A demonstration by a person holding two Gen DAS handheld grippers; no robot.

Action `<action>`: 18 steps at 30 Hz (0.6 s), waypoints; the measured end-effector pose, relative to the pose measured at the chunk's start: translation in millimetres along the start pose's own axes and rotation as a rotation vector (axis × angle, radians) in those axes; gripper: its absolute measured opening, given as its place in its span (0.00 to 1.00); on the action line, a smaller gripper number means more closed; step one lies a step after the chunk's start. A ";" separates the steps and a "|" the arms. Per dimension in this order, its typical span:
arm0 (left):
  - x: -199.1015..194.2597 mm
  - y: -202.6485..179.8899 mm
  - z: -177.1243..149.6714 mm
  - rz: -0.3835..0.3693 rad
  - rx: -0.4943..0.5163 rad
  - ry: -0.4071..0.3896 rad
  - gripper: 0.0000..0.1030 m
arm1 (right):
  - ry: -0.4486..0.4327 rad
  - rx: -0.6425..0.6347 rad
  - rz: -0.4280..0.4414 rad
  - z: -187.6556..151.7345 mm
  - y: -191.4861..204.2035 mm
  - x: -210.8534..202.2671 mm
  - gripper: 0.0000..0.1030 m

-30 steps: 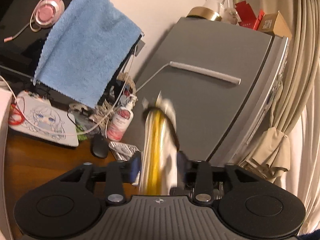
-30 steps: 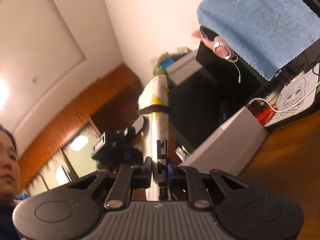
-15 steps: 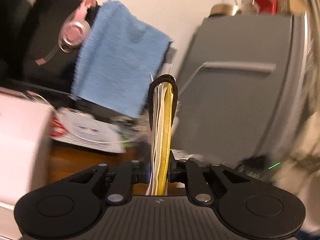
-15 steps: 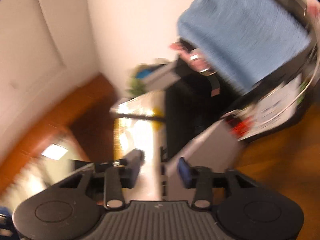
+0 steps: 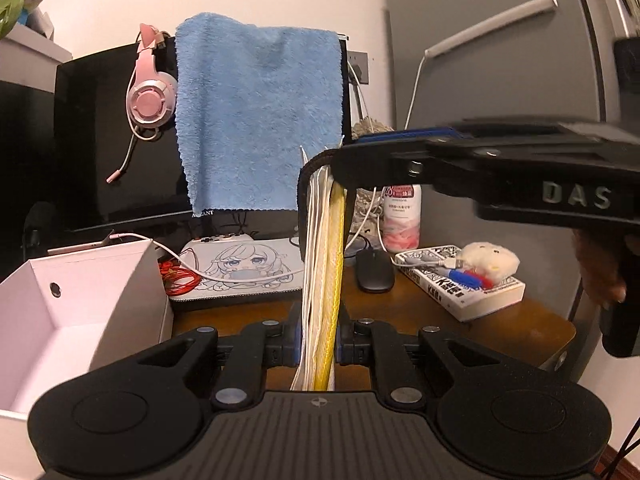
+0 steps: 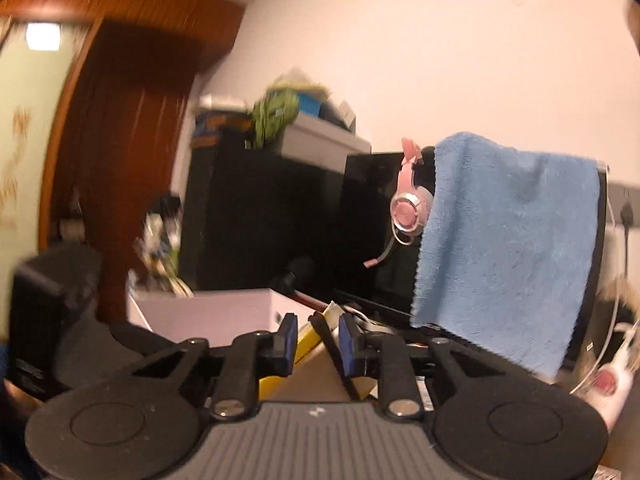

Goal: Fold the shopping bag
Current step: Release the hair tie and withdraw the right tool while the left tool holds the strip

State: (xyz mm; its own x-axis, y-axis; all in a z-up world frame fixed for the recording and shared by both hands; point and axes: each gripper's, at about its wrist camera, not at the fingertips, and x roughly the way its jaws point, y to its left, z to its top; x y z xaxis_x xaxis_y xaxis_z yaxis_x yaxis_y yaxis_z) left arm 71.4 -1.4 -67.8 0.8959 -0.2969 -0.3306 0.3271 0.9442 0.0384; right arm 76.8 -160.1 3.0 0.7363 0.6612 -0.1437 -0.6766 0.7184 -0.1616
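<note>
The folded shopping bag point(image 5: 324, 260), white and yellow layers with a black handle loop point(image 5: 306, 176) at its top, stands upright over the wooden desk point(image 5: 400, 308). My left gripper point(image 5: 319, 340) is shut on its lower end. My right gripper point(image 5: 348, 152) reaches in from the right at the bag's top, held by a hand point(image 5: 600, 276). In the right wrist view the right gripper point(image 6: 318, 340) stands narrowly open. The black handle point(image 6: 332, 344) and a yellow bag edge point(image 6: 308, 340) lie between its blue pads.
An open white box point(image 5: 80, 300) sits at the left. A black mouse point(image 5: 374, 270), a book point(image 5: 460, 284) with a plush toy point(image 5: 490, 258) and a bottle point(image 5: 400, 216) lie behind the bag. A blue towel point(image 5: 260, 120) hangs over the monitor. A grey fridge point(image 5: 500, 40) stands at the right.
My left gripper shut on the bag and swung to face the desk. My right gripper let go of the bag, opened wide, then came to the bag's top with its fingers narrower.
</note>
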 end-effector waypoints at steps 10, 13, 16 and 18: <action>8.0 -1.9 -3.9 0.022 0.007 0.025 0.13 | 0.075 -0.063 -0.008 2.3 8.9 11.9 0.04; 8.7 -1.9 -3.8 0.027 0.007 0.023 0.12 | 0.091 -0.058 0.016 0.9 13.2 13.0 0.03; 10.6 0.1 -3.8 0.018 0.000 0.034 0.12 | 0.100 -0.029 0.069 1.0 15.4 12.6 0.00; 11.1 0.2 -4.6 0.017 -0.002 0.036 0.12 | 0.109 -0.002 0.107 1.3 16.0 12.1 0.00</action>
State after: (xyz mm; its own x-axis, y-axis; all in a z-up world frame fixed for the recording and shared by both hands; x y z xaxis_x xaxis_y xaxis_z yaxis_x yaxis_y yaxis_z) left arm 80.1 -3.9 -75.7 0.8896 -0.2757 -0.3641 0.3117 0.9492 0.0428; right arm 75.0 -140.3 0.0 0.6558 0.7066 -0.2656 -0.7516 0.6443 -0.1416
